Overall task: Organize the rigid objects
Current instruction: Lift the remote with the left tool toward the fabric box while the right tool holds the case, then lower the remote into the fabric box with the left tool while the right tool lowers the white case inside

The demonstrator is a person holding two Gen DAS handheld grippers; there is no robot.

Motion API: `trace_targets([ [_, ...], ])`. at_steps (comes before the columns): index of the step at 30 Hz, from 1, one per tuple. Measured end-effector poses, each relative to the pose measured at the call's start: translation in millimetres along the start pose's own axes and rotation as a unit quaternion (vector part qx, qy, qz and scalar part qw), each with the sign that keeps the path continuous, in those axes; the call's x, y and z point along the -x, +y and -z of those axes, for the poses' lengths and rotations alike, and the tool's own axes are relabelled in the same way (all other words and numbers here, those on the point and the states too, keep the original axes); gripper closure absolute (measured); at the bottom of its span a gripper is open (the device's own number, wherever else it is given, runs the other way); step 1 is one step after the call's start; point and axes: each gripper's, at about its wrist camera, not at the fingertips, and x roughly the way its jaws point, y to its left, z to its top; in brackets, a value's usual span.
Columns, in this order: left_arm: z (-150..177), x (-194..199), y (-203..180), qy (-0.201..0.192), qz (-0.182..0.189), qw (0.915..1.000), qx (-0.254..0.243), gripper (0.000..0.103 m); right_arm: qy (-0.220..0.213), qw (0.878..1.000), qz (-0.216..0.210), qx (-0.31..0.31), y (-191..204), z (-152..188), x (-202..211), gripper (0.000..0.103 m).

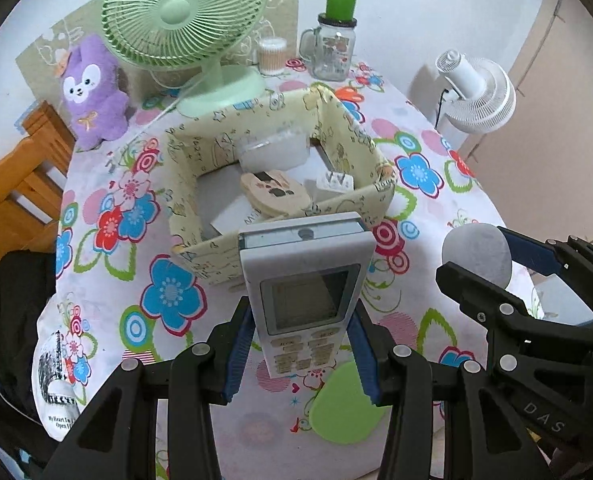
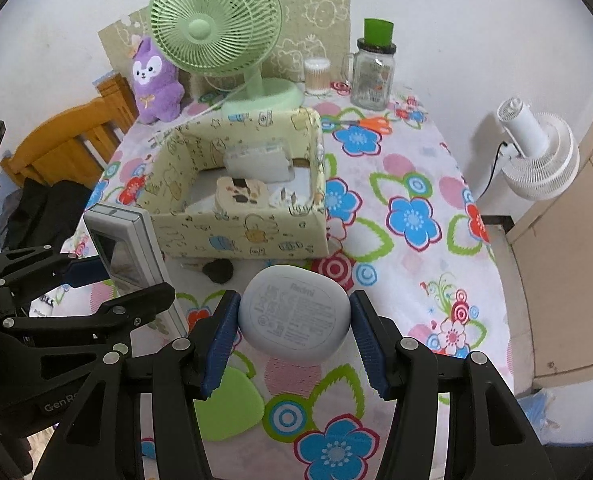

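On the floral tablecloth [image 2: 416, 152], a yellow box [image 2: 240, 236] fronts a green fan [image 2: 216, 28].

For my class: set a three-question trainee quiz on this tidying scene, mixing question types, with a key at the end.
1. True or false: the left gripper holds the remote control.
2. What does the right gripper hold? A) glass mug B) grey earbud case C) plush toy
3. Fill in: the fabric box stands in front of the green ____.

Key
1. True; it is shut on the remote.
2. B, the grey earbud case.
3. fan; the desk fan stands behind the box.
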Motion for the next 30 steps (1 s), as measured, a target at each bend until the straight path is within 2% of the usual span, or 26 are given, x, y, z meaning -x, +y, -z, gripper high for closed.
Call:
trace_targets([
  [10, -11.7, 10.5, 11.9, -0.010, -0.012, 0.9995, 0.028, 0.056, -0.014, 0.999, -0.012, 0.030, 6.7, -23.4, 3.6, 0.044],
  [30, -60.0, 10.8, 31.4, -0.031, -0.025, 0.9970, 0.067, 0.056, -0.030, 0.998, -0.026, 0.052, 2.0, -84.5, -10.4, 0.044],
])
